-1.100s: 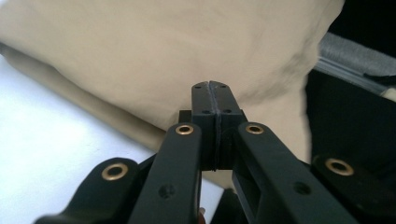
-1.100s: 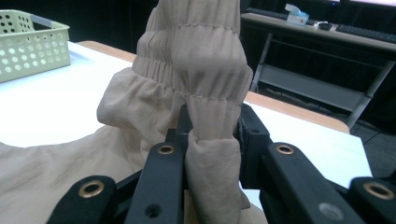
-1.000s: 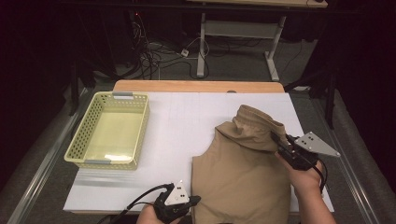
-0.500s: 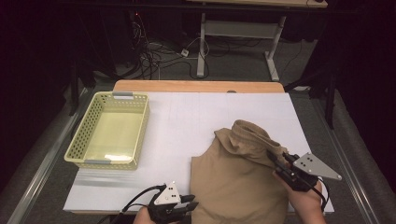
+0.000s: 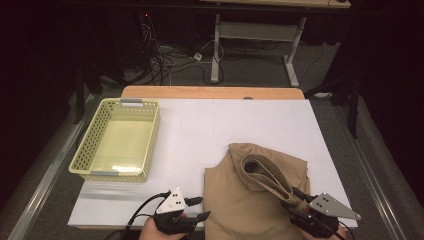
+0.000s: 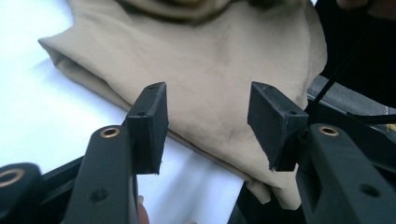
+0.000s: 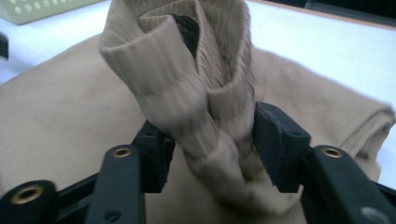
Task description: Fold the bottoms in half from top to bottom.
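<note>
Your tan garment (image 5: 250, 200) lies at the lower right of the high view, on the white desk (image 5: 225, 130), its near edge reaching the bottom of the frame. Its ribbed collar (image 5: 265, 175) is pulled up and folded back over the body of the cloth, running from the middle of the garment down toward the lower right.

Your right gripper (image 5: 295, 202) sits at the lower right corner of the high view, with its grey three-cornered plate (image 5: 330, 206) on top. In the right gripper view the jaws are closed in on the ribbed collar (image 7: 205, 112), one jaw pressing each side of the bunched band, which rises out of the centre of the frame toward the top. The flat tan cloth spreads behind it across the left and right of that frame.

Your left gripper (image 5: 202, 216) is at the bottom centre of the high view, just at the garment's lower left edge. In the left gripper view its jaws stand well apart with nothing between them, held above the folded edge of the garment (image 6: 224, 79), which fills the upper and central part of that frame; white desk shows at the left.

A pale yellow basket (image 5: 85, 150) stands at the left of the high view, well apart from the garment.
</note>
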Demonstrator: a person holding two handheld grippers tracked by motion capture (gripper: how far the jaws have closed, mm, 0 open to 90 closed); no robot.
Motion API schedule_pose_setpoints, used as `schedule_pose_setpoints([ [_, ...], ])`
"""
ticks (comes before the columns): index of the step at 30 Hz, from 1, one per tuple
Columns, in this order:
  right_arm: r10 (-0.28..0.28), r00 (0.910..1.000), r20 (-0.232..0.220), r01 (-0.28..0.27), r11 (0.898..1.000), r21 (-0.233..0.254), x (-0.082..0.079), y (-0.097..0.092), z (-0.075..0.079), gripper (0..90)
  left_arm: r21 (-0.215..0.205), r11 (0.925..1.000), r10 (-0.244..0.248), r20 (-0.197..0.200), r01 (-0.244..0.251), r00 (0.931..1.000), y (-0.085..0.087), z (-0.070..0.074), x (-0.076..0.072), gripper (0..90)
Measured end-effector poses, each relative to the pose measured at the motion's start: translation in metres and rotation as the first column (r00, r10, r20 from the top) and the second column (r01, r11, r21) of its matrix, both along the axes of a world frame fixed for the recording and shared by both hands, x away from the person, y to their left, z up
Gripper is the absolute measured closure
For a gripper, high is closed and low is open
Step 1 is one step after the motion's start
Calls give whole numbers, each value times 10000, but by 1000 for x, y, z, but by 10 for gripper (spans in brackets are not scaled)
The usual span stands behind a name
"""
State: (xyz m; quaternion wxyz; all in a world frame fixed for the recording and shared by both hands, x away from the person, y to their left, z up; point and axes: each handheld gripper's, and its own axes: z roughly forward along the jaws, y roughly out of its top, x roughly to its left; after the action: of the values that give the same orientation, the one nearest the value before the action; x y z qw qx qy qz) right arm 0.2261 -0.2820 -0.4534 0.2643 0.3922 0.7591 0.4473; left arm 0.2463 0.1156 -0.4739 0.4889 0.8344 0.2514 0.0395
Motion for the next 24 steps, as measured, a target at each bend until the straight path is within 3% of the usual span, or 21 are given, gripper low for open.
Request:
schedule_pose_setpoints([
  [3,-72,9998,-198,77,9996,272,-8,-1,-11,436,-107,9999,6,45,-5,10000,1,1,3,470],
  [7,92,9992,-401,-99,9998,-174,-16,-2,-20,402,-285,9995,116,126,-113,9999,0,3,8,469],
  [12,179,9976,-668,-194,9996,-227,-23,-6,-29,388,-273,9995,180,160,-175,9997,-4,-1,14,467],
  [15,117,9969,-776,-128,9998,-134,-23,-9,-29,375,-419,9984,378,-45,-380,9993,-5,-2,17,437],
  [24,186,9963,-844,-171,9997,187,-25,-18,-27,342,-533,9947,880,-115,-885,9961,4,-1,17,437],
])
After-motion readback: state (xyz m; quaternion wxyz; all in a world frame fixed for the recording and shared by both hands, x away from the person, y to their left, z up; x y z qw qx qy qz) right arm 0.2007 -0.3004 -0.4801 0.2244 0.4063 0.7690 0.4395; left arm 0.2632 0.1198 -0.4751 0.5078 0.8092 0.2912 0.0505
